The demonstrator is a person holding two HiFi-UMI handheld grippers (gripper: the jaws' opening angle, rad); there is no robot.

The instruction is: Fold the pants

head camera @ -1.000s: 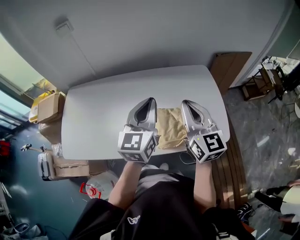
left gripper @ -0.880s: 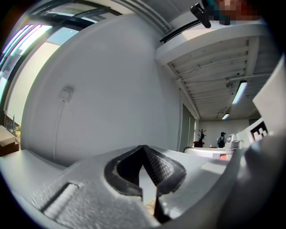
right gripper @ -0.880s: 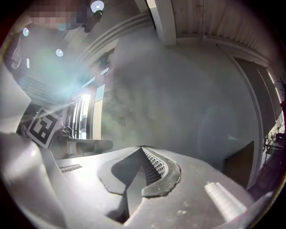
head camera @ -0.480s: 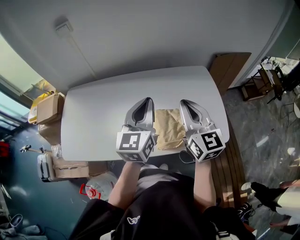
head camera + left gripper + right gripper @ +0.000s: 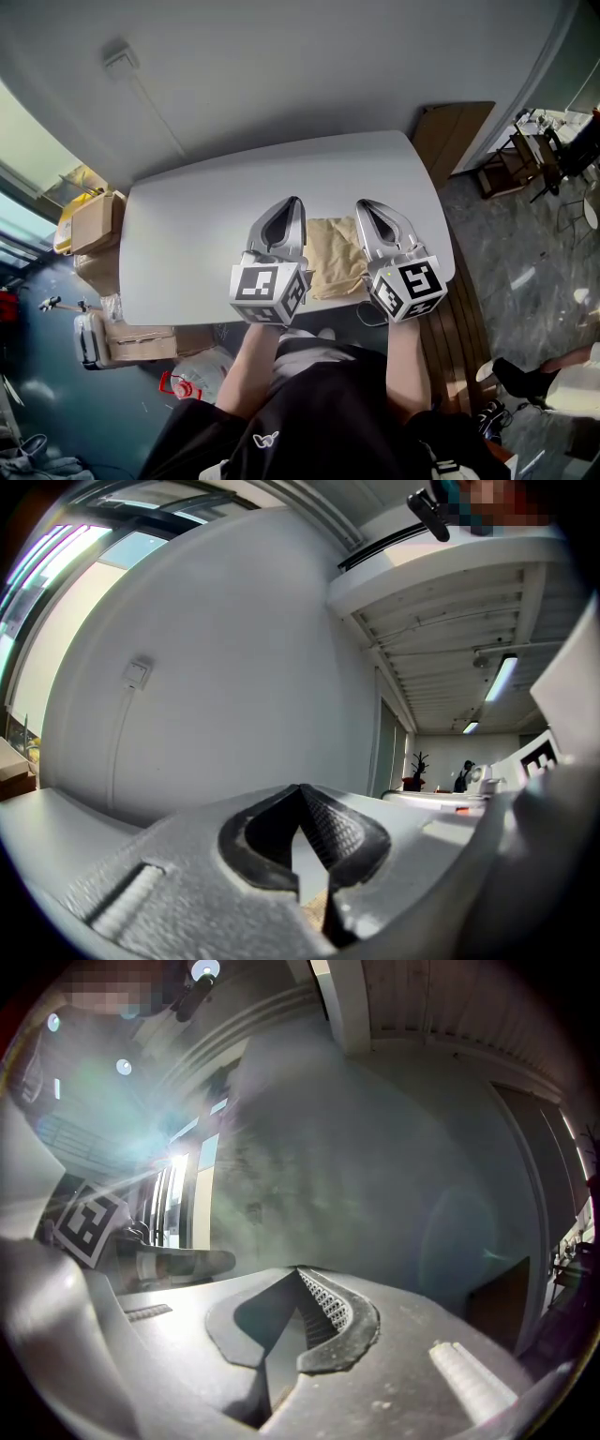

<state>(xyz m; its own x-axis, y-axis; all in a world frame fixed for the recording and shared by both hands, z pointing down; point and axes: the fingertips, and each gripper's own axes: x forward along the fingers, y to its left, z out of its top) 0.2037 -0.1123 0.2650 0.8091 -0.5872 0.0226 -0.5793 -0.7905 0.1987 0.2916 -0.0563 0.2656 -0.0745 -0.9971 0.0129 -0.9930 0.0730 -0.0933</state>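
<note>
Lying folded, tan pants (image 5: 334,251), long axis running near-to-far

Your left tool (image 5: 294,202) and right tool (image 5: 362,204): silver-grey shells, black ribbed pads (image 5: 339,829), each backed by a black-and-white marker cube (image 5: 269,291). You wear black clothing (image 5: 319,422) with a small white emblem (image 5: 267,439).

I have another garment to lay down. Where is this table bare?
Bare: the table left of the left tongs, and the far strip between the pants and the wall. Crowded: the near edge, where the pants lie between the left tongs and the right tongs.
</note>
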